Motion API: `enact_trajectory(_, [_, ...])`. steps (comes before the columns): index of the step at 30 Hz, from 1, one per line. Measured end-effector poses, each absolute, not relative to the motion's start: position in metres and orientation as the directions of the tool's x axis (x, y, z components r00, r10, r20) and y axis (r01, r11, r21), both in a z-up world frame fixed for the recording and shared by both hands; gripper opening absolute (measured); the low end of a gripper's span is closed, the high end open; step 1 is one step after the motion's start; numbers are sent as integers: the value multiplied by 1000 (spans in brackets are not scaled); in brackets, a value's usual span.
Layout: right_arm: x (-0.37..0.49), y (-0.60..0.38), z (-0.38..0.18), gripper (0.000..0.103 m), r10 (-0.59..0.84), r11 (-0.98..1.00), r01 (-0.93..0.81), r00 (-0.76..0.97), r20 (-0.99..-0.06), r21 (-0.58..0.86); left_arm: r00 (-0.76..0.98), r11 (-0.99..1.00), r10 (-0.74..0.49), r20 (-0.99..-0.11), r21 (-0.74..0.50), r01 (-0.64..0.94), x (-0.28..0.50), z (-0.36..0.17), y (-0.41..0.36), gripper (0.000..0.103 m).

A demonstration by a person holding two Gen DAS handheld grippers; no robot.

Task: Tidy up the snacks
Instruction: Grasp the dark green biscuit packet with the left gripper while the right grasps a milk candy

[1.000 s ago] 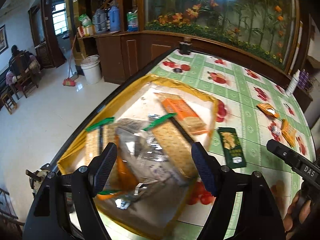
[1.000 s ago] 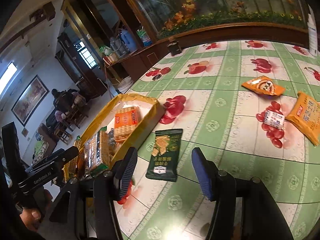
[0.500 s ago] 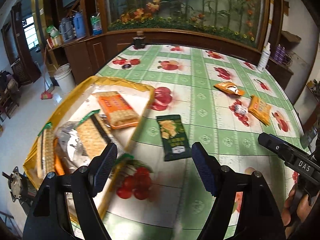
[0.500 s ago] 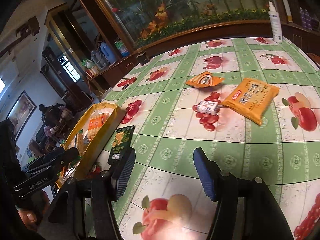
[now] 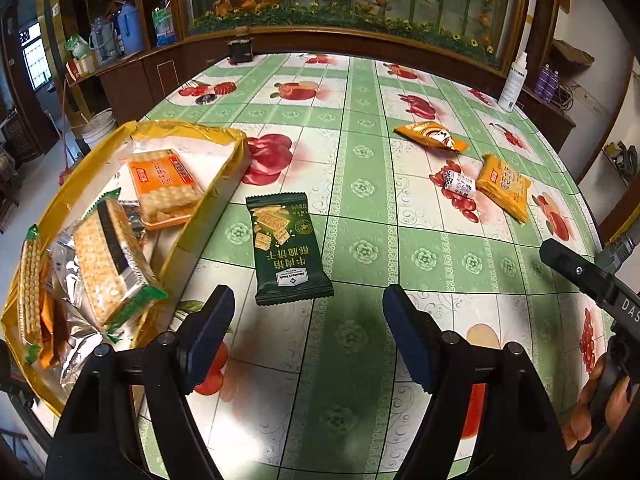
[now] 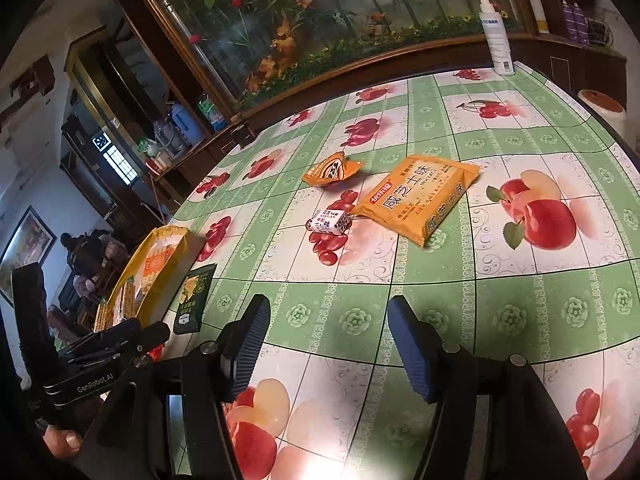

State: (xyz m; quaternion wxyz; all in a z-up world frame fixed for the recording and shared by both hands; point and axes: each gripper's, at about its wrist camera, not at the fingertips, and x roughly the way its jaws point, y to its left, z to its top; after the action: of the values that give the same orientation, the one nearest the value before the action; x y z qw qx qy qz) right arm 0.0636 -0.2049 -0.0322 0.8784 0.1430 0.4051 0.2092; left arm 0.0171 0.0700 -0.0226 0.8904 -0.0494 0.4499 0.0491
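A yellow tray point(image 5: 208, 196) at the table's left edge holds several cracker packs, among them an orange one point(image 5: 164, 184). Just right of it a dark green cracker packet point(image 5: 286, 248) lies flat on the cloth. My left gripper point(image 5: 308, 320) hovers open a little short of that packet, nothing between its fingers. Further right lie an orange crumpled snack bag point(image 6: 332, 170), a small white wrapped candy point(image 6: 328, 222) and a flat orange-yellow packet point(image 6: 420, 198). My right gripper point(image 6: 326, 332) stands open above bare cloth in front of them, empty.
The table wears a green-and-white cloth with fruit prints point(image 5: 360, 184). A white spray bottle point(image 6: 496, 36) stands at the far right edge, a small dark jar point(image 5: 240, 50) at the far edge. A wooden cabinet with a flower picture backs the table. A person sits far left point(image 6: 84, 248).
Both grippers have swung rightward across the table. The left one has left the tray and now faces the green packet. The right one now faces the orange packets and candy.
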Motion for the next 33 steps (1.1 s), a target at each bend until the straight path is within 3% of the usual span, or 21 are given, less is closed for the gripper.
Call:
enact_trajectory(7, [72, -201, -38, 64, 483, 874, -270, 568, -667, 403, 555, 985, 27, -831, -73, -158, 32, -38, 76, 77])
enact_trajectory(17, [115, -154, -27, 63, 510, 846, -458, 549, -662, 272, 523, 967, 14, -852, -122, -225, 53, -55, 90, 77])
enact_trajectory(27, [170, -113, -52, 61, 410, 844, -528, 524, -747, 93, 538, 967, 117, -835, -28, -253, 66, -60, 88, 79])
enact_trajectory(30, [172, -108, -61, 56, 388, 841, -537, 509, -769, 69, 558, 971, 121, -821, -19, -239, 70, -61, 84, 80])
enact_trajectory(33, [169, -104, -62, 32, 361, 841, -541, 520, -774, 29, 570, 977, 105, -815, -23, -213, 75, -61, 80, 80])
